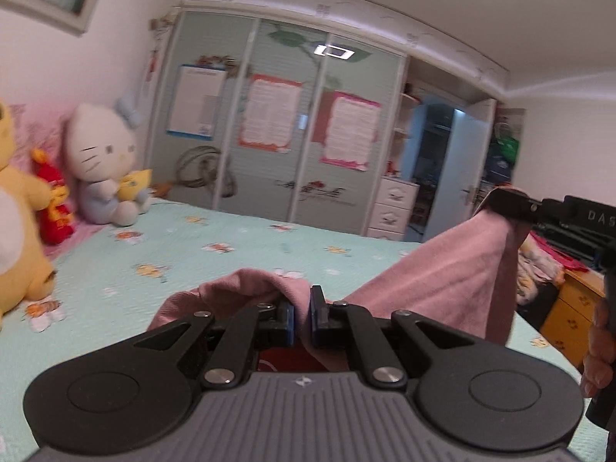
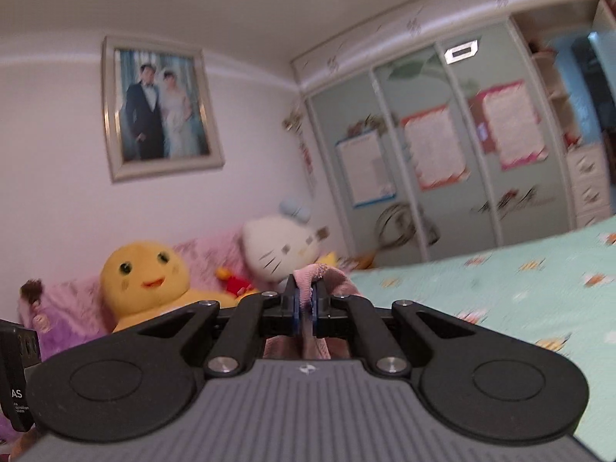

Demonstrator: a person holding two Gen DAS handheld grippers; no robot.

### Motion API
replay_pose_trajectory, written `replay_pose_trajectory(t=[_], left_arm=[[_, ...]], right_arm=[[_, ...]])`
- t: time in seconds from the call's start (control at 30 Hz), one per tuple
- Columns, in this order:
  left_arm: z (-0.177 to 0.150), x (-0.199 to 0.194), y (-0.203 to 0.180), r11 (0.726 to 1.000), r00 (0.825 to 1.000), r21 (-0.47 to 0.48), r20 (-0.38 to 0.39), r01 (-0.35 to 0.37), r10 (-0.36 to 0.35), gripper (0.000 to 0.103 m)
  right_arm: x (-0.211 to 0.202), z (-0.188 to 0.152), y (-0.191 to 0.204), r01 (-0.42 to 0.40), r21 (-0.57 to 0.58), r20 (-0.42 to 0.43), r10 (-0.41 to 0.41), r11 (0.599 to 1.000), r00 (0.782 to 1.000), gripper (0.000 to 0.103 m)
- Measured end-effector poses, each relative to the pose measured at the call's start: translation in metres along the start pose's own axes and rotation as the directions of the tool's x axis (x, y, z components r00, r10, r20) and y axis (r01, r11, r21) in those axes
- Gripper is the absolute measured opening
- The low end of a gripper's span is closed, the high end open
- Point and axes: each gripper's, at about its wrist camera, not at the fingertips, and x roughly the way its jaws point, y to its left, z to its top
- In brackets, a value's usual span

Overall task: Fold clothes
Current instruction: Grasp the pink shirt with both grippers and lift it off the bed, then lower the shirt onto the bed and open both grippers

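Fingers of the left gripper [image 1: 301, 317] are pinched shut on a fold of the pink garment [image 1: 442, 269]; fingers of the right gripper [image 2: 304, 308] are likewise clamped on a bunched edge of the same cloth [image 2: 315, 275], which pokes up between the blue pads [image 2: 295, 310] and hangs down behind them.

Largest first. Bed [image 1: 238, 254], with a mint-green patterned cover, fills the lower part of both views. Wardrobe [image 1: 277, 123] with sliding doors stands beyond the far edge of the bed; three printed sheets are stuck on its doors. Framed photo [image 2: 161, 104] hangs on the wall above the head of the bed.

Pink garment: held off the bed, stretched between the two grippers. In the left wrist view it rises from the left fingers up to the right gripper [image 1: 508, 202] at the right edge, with a slack sag between. A red print shows on the cloth just under the left fingers.

Yellow plush [image 2: 150, 273] and white cat plush [image 2: 277, 250] sit side by side at the head of the bed, a small red toy [image 1: 54, 208] between them. Orange desk [image 1: 573, 308] stands to the right of the bed. Part of a hand [image 1: 600, 342] is visible on the right gripper's handle.
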Motion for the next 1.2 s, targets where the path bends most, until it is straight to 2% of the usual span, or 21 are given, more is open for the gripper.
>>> replay_pose_trajectory(t=[0.2,0.43,0.57,0.67,0.87,0.93,1.0,1.1,1.13,1.2], left_arm=[[0.023,0.020,-0.074,0.995,0.997,0.067,0.002,0.080,-0.081,0.004],[0.047,0.029,-0.151,0.976,0.986,0.167,0.065,0.140,-0.152,0.004],[0.042,0.037,-0.185,0.963,0.983,0.224,0.069,0.149,-0.169,0.004],[0.019,0.050,-0.199,0.956,0.984,0.240,0.015,0.167,-0.176,0.004],[-0.063,0.085,-0.216,0.941,0.978,0.283,-0.147,0.184,-0.147,0.004],[-0.099,0.104,-0.219,0.941,0.968,0.282,-0.219,0.187,-0.126,0.004],[-0.137,0.125,-0.220,0.940,0.952,0.290,-0.294,0.179,-0.090,0.004],[-0.198,0.158,-0.220,0.941,0.916,0.303,-0.401,0.150,-0.016,0.005],[-0.214,0.166,-0.221,0.937,0.905,0.319,-0.424,0.140,0.009,0.005],[-0.242,0.180,-0.223,0.926,0.886,0.357,-0.460,0.121,0.062,0.011]], right_arm=[[-0.052,0.036,-0.031,0.115,-0.044,0.077,-0.111,0.992,0.991,0.004],[-0.111,0.072,-0.063,0.259,-0.071,0.187,-0.242,0.963,0.952,0.004],[-0.138,0.080,-0.084,0.291,-0.068,0.223,-0.270,0.954,0.937,0.004],[-0.154,0.072,-0.108,0.304,-0.047,0.209,-0.288,0.952,0.935,0.004],[-0.170,0.016,-0.162,0.320,0.030,0.094,-0.322,0.947,0.942,0.004],[-0.169,-0.013,-0.180,0.337,0.062,0.035,-0.340,0.939,0.940,0.004],[-0.164,-0.047,-0.202,0.373,0.090,-0.039,-0.371,0.923,0.928,0.004],[-0.151,-0.101,-0.235,0.446,0.118,-0.167,-0.425,0.887,0.890,0.004],[-0.145,-0.120,-0.248,0.476,0.123,-0.217,-0.444,0.871,0.869,0.004],[-0.130,-0.163,-0.269,0.545,0.089,-0.326,-0.493,0.833,0.807,0.004]])
